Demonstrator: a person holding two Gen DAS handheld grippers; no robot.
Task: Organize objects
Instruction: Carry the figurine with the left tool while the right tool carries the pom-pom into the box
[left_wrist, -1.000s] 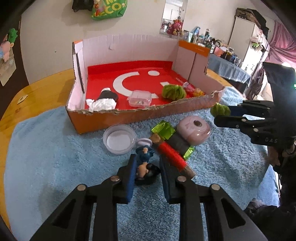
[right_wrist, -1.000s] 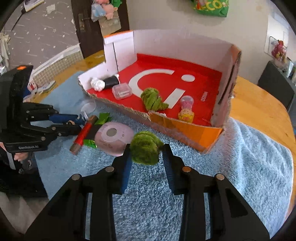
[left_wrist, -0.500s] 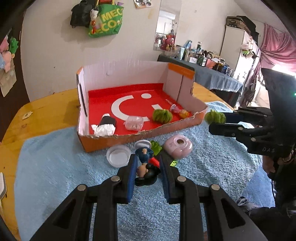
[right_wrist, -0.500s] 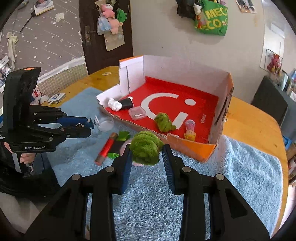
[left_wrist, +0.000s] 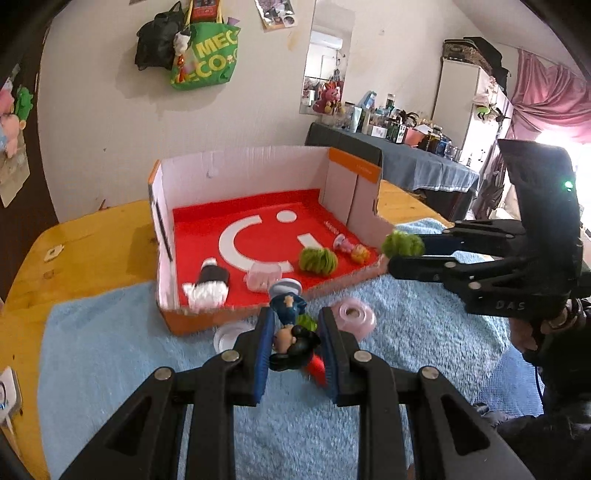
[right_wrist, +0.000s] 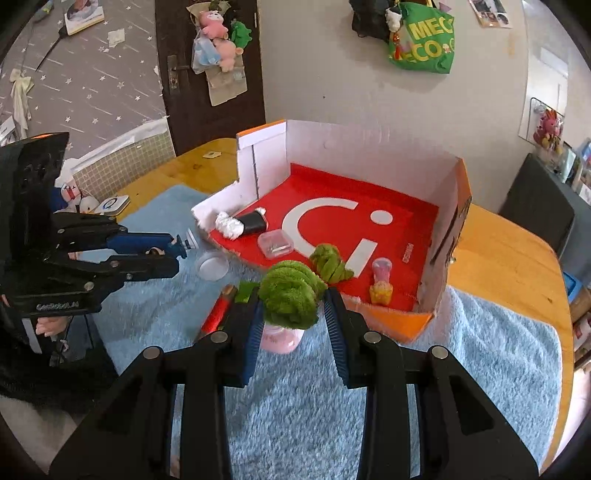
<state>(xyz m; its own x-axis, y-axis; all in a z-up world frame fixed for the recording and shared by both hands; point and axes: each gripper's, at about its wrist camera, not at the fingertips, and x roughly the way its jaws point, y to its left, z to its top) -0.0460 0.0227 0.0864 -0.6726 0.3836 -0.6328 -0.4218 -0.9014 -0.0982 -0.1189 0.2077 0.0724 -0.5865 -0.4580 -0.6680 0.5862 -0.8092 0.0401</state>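
My left gripper (left_wrist: 293, 338) is shut on a small figurine (left_wrist: 290, 325) with a blue body and black hair, held above the blue towel (left_wrist: 110, 350) in front of the box. My right gripper (right_wrist: 293, 310) is shut on a fuzzy green ball (right_wrist: 290, 295), held above the towel near the box's front edge; it also shows in the left wrist view (left_wrist: 402, 245). The open cardboard box (left_wrist: 258, 236) has a red floor. In it lie a second green ball (left_wrist: 317, 260), a clear small case (left_wrist: 264, 277), a black-and-white item (left_wrist: 208, 286) and a small pink toy (right_wrist: 380, 280).
On the towel lie a pink round case (left_wrist: 352, 317), a clear round lid (left_wrist: 231, 334), a red tube (right_wrist: 216, 317) and a green wrapper (right_wrist: 243, 290). The towel covers a wooden table (right_wrist: 509, 266). Small items (right_wrist: 107, 205) sit at the table's left edge.
Both grippers have risen with their loads, so the box and towel look farther away. The figurine is off the towel. The right gripper's ball has moved toward the box's front right corner.
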